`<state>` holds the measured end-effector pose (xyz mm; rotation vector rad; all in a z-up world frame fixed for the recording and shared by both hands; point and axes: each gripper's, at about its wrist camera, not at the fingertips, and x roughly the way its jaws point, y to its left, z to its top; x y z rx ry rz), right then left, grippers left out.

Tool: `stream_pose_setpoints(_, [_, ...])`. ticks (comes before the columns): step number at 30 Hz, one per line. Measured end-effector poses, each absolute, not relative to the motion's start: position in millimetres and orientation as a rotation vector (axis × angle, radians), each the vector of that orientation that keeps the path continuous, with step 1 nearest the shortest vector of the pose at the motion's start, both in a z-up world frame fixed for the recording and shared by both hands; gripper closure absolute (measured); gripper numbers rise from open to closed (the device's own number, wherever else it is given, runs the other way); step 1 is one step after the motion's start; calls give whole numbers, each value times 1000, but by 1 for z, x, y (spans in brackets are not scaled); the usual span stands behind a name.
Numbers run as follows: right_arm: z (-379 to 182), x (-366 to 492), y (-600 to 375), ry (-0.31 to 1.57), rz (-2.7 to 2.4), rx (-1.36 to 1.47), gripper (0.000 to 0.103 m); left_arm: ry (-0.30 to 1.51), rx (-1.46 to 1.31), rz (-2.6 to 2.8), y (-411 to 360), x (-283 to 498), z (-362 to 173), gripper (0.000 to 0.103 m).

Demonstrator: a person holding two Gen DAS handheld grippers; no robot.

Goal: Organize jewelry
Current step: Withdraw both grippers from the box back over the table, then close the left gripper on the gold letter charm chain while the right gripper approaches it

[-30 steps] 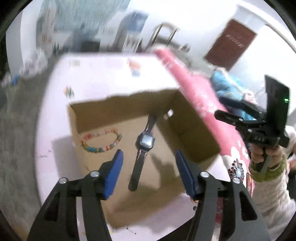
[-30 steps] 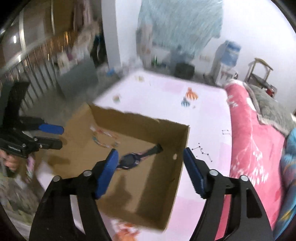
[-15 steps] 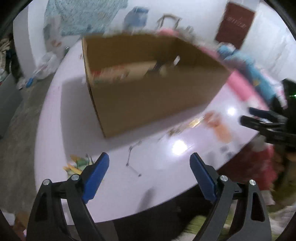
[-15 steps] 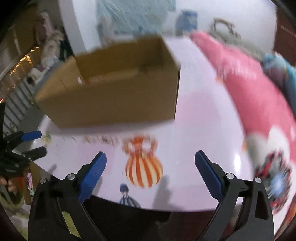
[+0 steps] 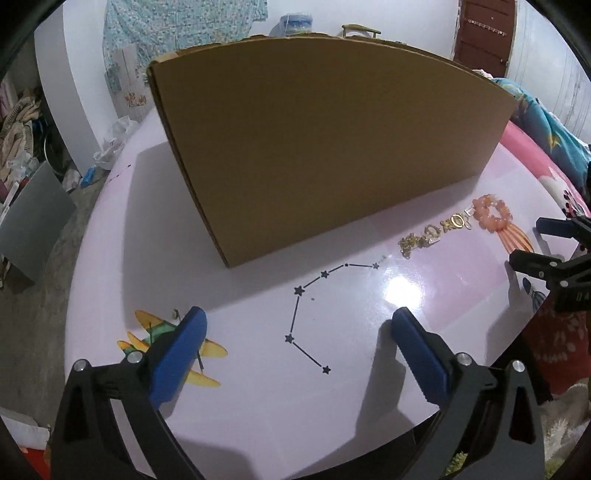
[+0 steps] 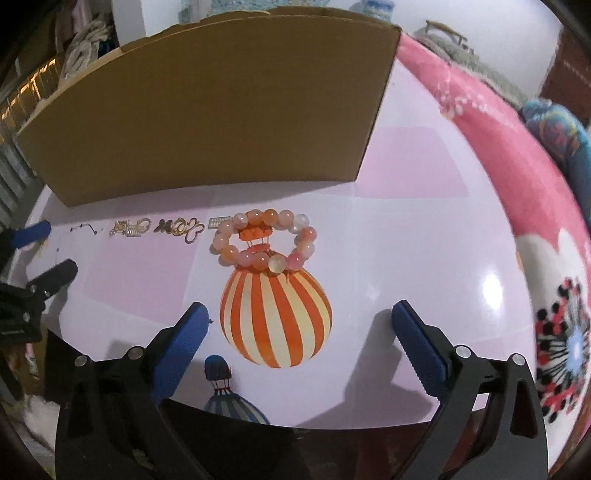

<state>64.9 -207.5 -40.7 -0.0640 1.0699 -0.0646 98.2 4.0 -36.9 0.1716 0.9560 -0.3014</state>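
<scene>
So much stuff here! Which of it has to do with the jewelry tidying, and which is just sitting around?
Part of the job:
- pink bead bracelet
- gold trinkets
- cardboard box
- left gripper and right gripper, both open and empty

Just lying about:
- pink blanket
- water jug
- table with its balloon print

We see cardboard box (image 6: 207, 110) on table (image 6: 424, 258), far side. Just before it, row on tabletop: bead bracelet (image 6: 264, 242) rightmost, gold clasp pieces (image 6: 179, 227) left of it, chain cluster (image 6: 129, 227) further left.
</scene>
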Motion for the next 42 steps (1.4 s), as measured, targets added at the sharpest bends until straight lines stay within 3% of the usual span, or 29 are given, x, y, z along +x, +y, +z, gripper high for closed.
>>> stream_pose_setpoints(10, [-40,76,-221,1087,-35,-76,8,957,170,-300,3,94,-37,4])
stream_pose_setpoints(17, [-7,77,-238,960,-13,35,9,965,174,-306,2,91,-37,4])
stream_pose_setpoints(29, [-32,113,-238,1034,-123,-124,41,963,175,-310,3,91,-37,4])
stream_pose_setpoints(42, [5,103,-267,900,-91,-11,44,978,176,-303,2,93,-36,4])
